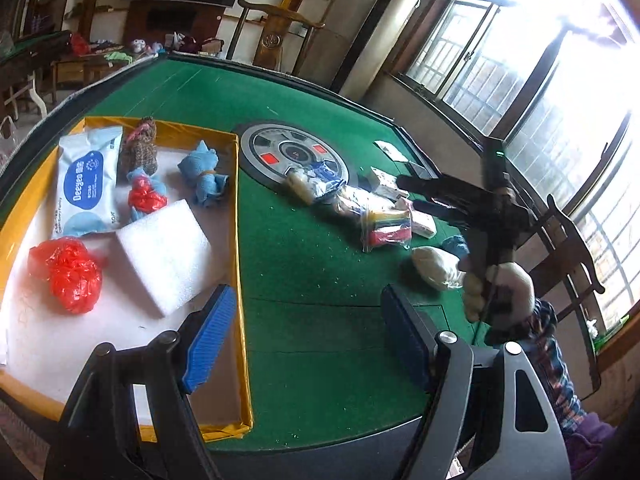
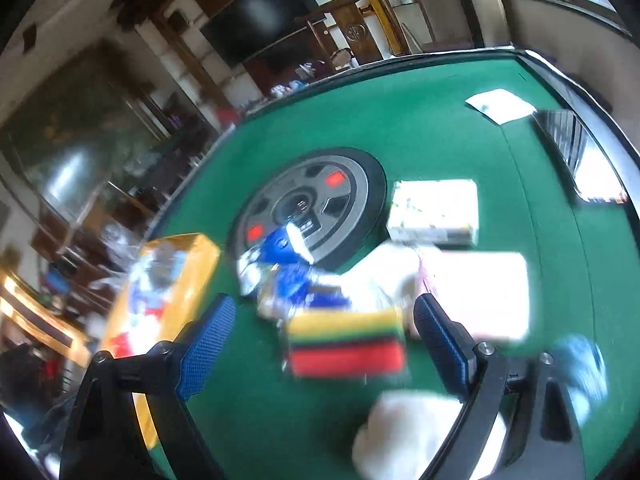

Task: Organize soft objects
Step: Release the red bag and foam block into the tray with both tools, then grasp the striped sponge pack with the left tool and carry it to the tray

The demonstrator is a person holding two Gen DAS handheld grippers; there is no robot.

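My left gripper [image 1: 308, 340] is open with only green felt between its blue pads, at the right rim of a yellow-edged box [image 1: 237, 240]. The box holds a white foam block [image 1: 164, 252], red plastic bags [image 1: 68, 276], a wipes pack [image 1: 88, 184] and a blue cloth [image 1: 204, 176]. Held by a gloved hand [image 1: 500, 292], my right gripper [image 1: 408, 192] hovers over a pile of soft items. In the blurred right wrist view my right gripper [image 2: 324, 348] is open above a bagged striped pack [image 2: 346, 340]; its pads do not touch it.
A round dial [image 1: 296, 156] is set in the middle of the green table [image 1: 304, 272]. The pile also has a blue-white bag [image 1: 320, 180], a cream bundle [image 1: 434, 266], a white box [image 2: 434, 212] and a pale pack [image 2: 480, 296]. Chairs and windows lie beyond the table's far edge.
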